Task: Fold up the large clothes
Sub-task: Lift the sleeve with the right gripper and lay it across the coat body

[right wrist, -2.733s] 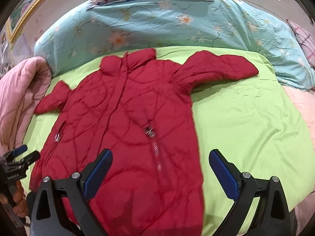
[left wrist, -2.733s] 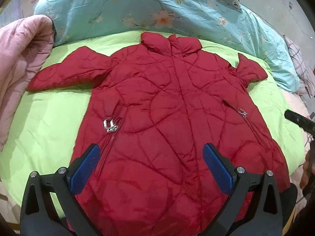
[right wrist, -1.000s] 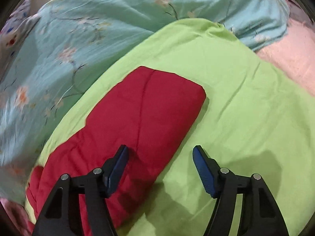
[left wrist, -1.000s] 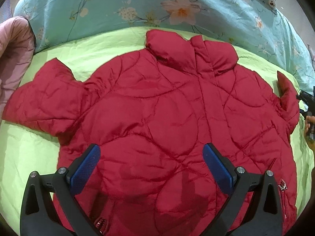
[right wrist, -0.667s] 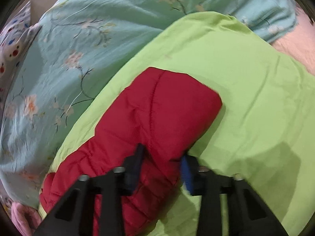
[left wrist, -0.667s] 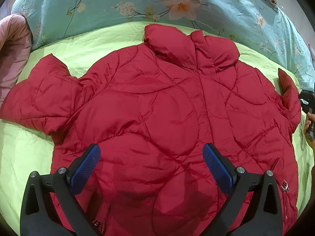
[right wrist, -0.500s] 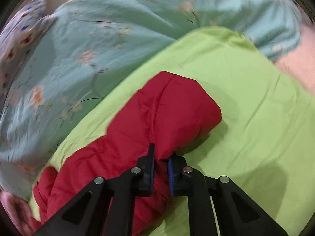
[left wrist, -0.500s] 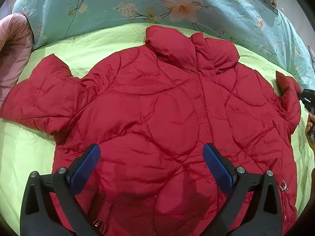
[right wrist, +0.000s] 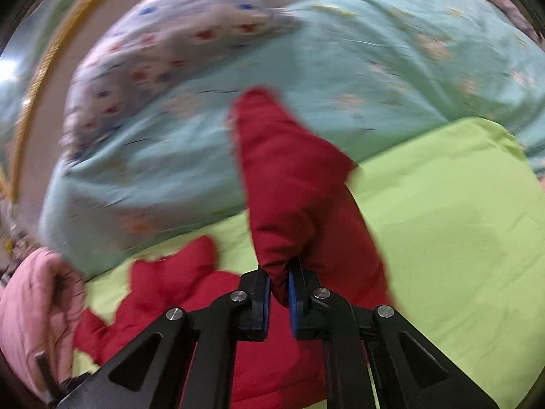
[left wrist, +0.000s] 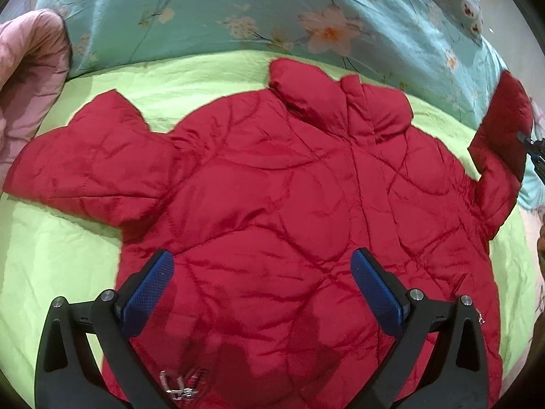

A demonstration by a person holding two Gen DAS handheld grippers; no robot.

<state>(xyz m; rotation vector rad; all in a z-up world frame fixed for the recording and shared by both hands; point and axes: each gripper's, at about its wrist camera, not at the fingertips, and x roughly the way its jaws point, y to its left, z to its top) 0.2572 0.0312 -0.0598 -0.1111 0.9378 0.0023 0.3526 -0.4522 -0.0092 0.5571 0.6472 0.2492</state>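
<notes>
Coat (left wrist: 289, 204): red quilted one, lying spread flat on the green sheet (left wrist: 51, 255), collar at the far end near the floral duvet (left wrist: 204, 10).
Right gripper (right wrist: 279, 289): pinching the right sleeve (right wrist: 289, 177) and holding it up off the bed (frame's blurry).
Left gripper (left wrist: 262, 283): hovering wide apart over the coat's middle, gripping nothing.
Pink blanket (left wrist: 24, 78): sitting far left.
</notes>
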